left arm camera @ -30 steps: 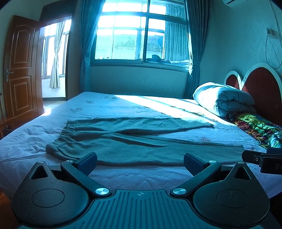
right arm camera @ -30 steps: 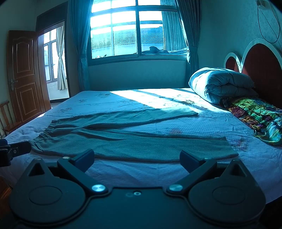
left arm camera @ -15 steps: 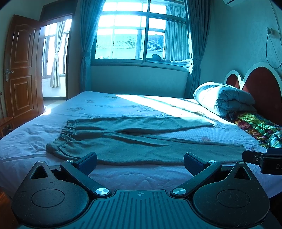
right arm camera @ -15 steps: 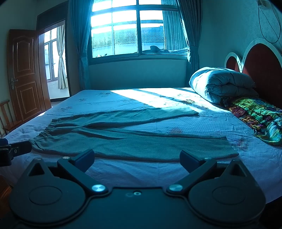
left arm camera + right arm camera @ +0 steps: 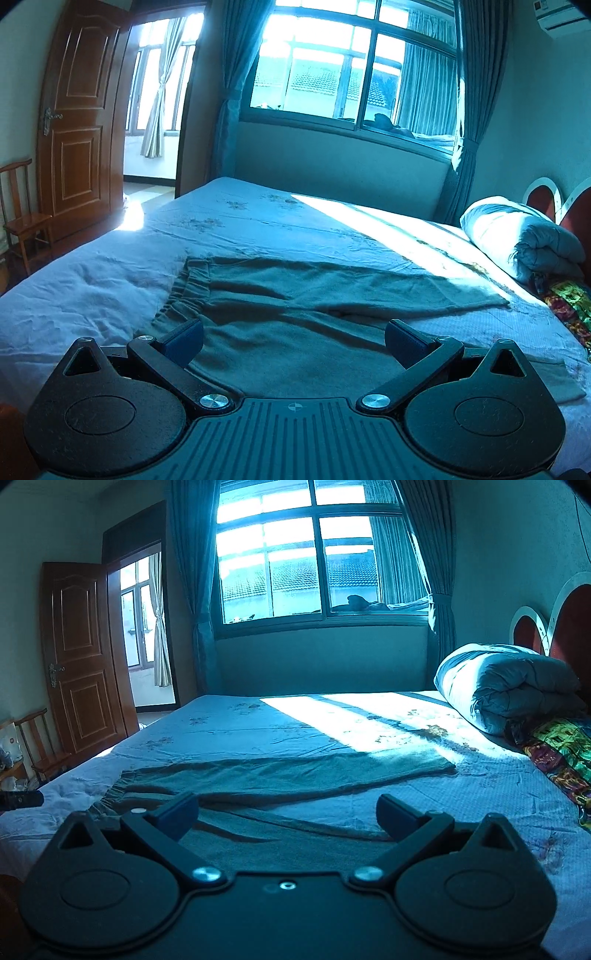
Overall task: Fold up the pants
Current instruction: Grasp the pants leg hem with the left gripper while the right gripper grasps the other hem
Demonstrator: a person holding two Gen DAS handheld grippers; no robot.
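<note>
I am bringing my left gripper [image 5: 293,341] and right gripper [image 5: 286,818], both spread wide and holding nothing, over the grey-green knit pants [image 5: 295,306] lying flat on the pale blue bedsheet [image 5: 92,280], waistband at nine o'clock. Folding not yet begun; next I judge each needs to pinch the near leg's edge.

I see a big bed [image 5: 110,273] with a pale sheet. My green pants [image 5: 295,306] lie flat on it, legs pointing to the headboard end. A rolled blanket [image 5: 517,236] sits there too, with a bright colorful cloth [image 5: 561,753] beside it.
</note>
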